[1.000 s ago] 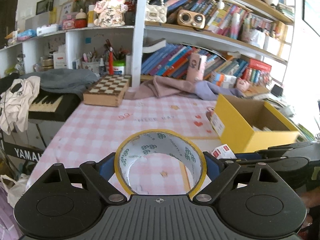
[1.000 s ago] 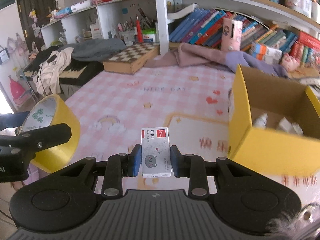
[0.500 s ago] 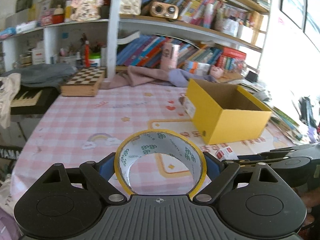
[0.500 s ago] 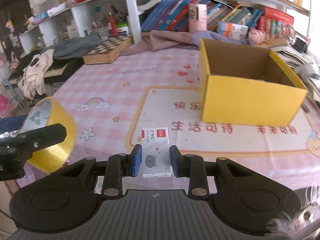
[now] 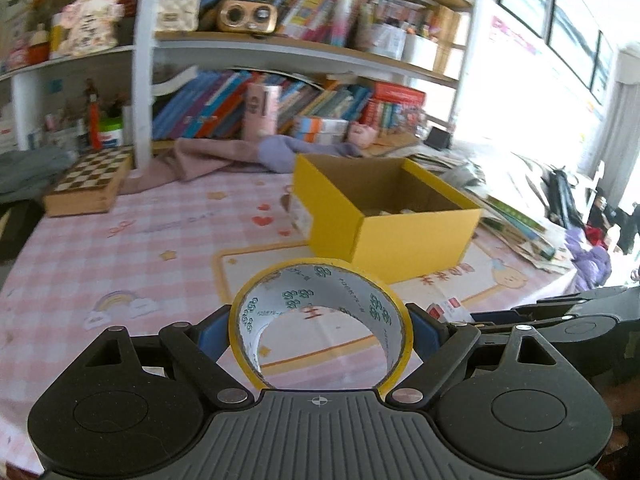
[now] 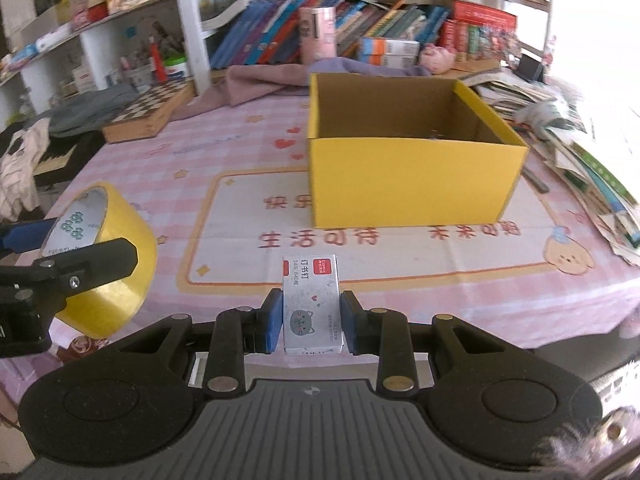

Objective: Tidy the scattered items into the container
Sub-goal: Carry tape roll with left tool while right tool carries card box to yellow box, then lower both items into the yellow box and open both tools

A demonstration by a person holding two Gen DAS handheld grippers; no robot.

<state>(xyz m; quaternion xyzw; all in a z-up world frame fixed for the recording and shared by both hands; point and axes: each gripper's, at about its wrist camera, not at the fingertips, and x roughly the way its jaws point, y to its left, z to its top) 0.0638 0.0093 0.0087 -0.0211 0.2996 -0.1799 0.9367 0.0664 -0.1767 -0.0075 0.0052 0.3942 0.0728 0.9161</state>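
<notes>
The left gripper [image 5: 320, 328] is spread wide around a roll of yellow tape [image 5: 320, 316], its blue pads pressed against the roll's outer sides so the roll stands on edge between them with its hollow core facing forward. The right gripper [image 6: 311, 316] is drawn in close and pinches a small box of staples [image 6: 311, 300], white with a red label and a little cat face printed on it, held upright between its blue pads. Both are held above a table covered with a pink checked cloth [image 6: 240, 160] printed with hearts, stars and red characters. The yellow cardboard box [image 6: 412, 184], the container for the tidying, sits open-topped on that cloth ahead of both grippers, well apart from them; from the right wrist view it lies straight ahead and slightly to the right, while from the left wrist view [image 5: 384, 216] it lies ahead and to the right, with a few pale things just visible at its bottom. From the right wrist view the tape roll [image 6: 104, 256] shows low on the left. Behind the box lie crumpled purple cloths [image 6: 280, 80], a chessboard [image 6: 148, 108] off to the left, and shelves crowded with books [image 6: 280, 24].
</notes>
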